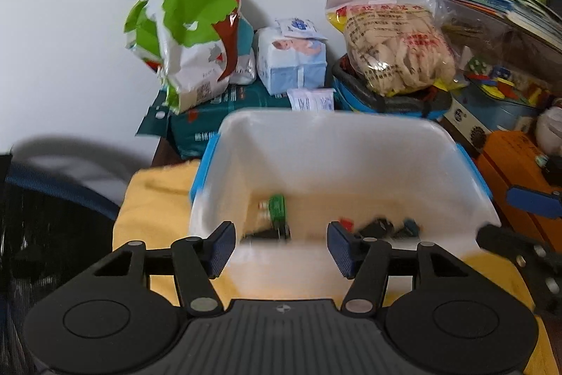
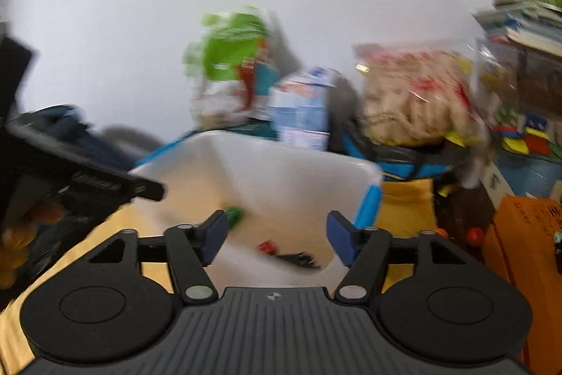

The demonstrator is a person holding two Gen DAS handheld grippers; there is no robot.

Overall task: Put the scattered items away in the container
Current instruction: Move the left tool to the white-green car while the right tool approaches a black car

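A yellow cloth [image 1: 154, 206] covers the tabletop, and on it sits the white container [image 1: 337, 143] with blue side handles — at 12 o'clock from both grippers. The left gripper [image 1: 281, 246] hangs over its near rim, fingers apart, nothing between them; the right gripper [image 2: 277, 236] likewise. Inside lie small items — a green piece [image 1: 277, 206] at 11 o'clock, a red one [image 2: 267, 246] and black bits [image 1: 377, 227] at 1 o'clock.

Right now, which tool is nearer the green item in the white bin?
Left. The left tool hangs over the bin, the green item just ahead. The right tool sits back, toward the bin's right side.
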